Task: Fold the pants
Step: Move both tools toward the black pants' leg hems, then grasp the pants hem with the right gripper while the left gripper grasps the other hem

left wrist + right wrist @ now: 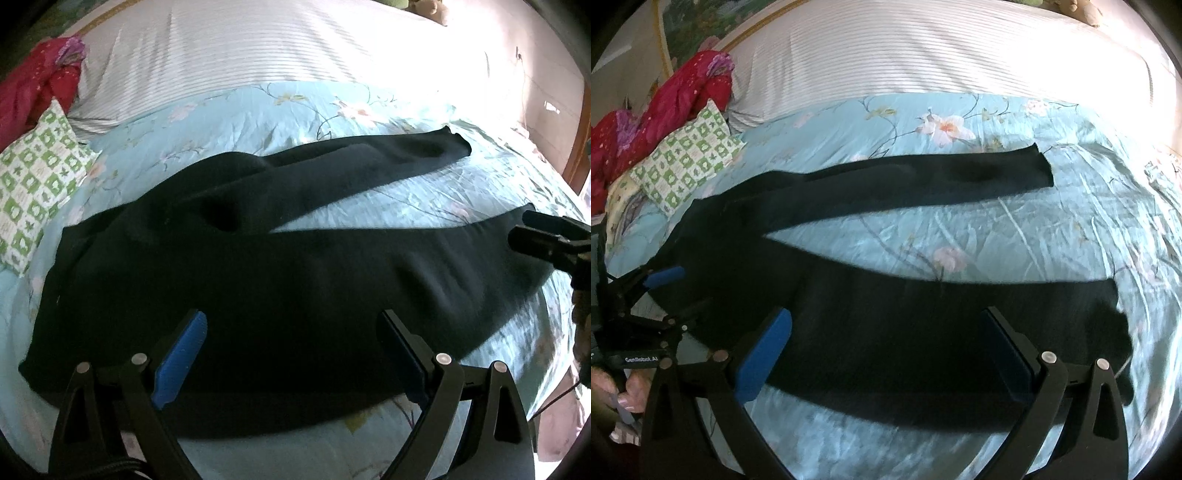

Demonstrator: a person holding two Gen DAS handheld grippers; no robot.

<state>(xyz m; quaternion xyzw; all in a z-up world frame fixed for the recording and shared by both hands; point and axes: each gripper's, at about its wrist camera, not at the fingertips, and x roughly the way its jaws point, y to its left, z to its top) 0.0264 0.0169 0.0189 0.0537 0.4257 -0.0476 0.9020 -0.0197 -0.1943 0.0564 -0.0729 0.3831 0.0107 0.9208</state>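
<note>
Black pants lie spread flat on a light blue floral bedspread, waist to the left, two legs splayed apart to the right. My left gripper is open and empty, hovering over the near hip and thigh. In the right wrist view the pants show both legs, the far leg ending at a cuff. My right gripper is open and empty above the near leg. The right gripper also shows at the right edge of the left wrist view, and the left gripper at the left of the right wrist view.
A green and white checked pillow and a red quilt lie at the left. A white striped sheet covers the far bed. A wooden bed frame runs along the right edge.
</note>
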